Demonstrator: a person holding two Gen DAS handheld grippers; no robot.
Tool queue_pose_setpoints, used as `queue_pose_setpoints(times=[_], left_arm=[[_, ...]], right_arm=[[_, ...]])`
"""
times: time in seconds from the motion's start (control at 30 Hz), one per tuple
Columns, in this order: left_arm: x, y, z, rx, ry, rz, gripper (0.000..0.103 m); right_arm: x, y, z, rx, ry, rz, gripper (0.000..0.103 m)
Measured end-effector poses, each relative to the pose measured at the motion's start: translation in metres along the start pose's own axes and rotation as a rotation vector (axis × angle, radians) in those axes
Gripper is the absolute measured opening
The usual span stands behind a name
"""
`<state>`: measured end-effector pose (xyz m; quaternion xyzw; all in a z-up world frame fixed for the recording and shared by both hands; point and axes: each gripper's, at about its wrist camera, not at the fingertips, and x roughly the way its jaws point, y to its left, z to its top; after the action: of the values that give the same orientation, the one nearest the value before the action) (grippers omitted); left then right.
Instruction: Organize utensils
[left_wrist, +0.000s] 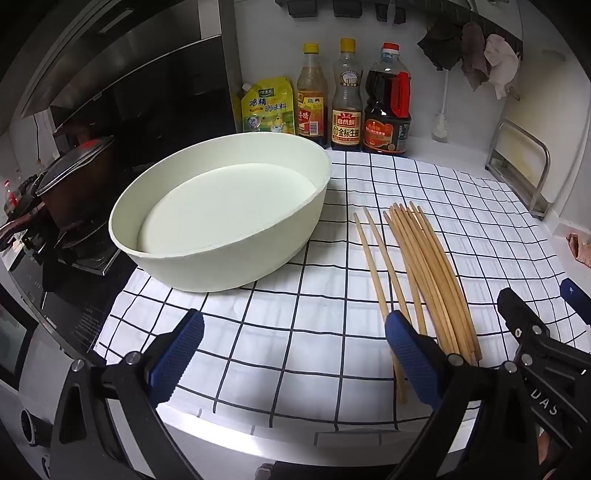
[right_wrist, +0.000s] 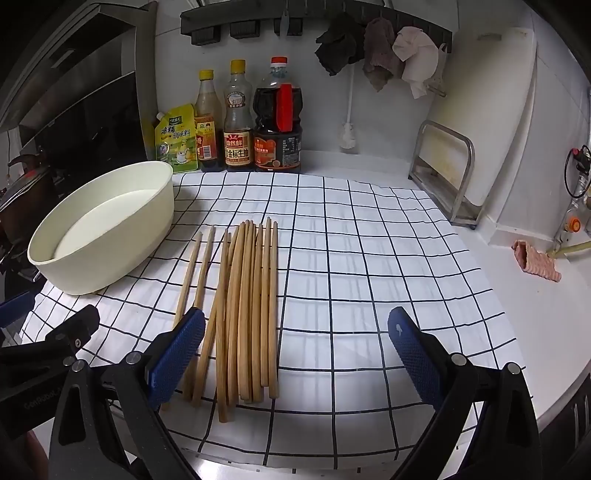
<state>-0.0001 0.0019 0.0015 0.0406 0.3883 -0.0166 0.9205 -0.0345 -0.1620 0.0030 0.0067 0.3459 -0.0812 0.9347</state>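
I see the white oval tub (left_wrist: 221, 206) empty at the checked cloth's (right_wrist: 369, 258) left edge, with the wooden chopsticks (right_wrist: 243, 306) loose at mid-cloth beside it. My left gripper (left_wrist: 295, 354) and right gripper (right_wrist: 295, 354) both gape, holding nothing. I'd pinch a few sticks at mid-length, keeping them parallel. The soy bottle (right_wrist: 238, 122) at the back edge reads 金标生抽.

Home kitchen: stove with pot (left_wrist: 70, 181), sauce bottles (right_wrist: 238, 118), hanging dishcloths (right_wrist: 376, 51).
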Motion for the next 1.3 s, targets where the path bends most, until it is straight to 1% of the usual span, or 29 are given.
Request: queue_pose_setpoints(times=[1.3], left_arm=[[-0.0008,0.0038,0.0010,-0.007,-0.007,-0.002,0.097]], right_arm=[[-0.0048,-0.0017,0.0033,-0.015,-0.022,-0.015,0.095]])
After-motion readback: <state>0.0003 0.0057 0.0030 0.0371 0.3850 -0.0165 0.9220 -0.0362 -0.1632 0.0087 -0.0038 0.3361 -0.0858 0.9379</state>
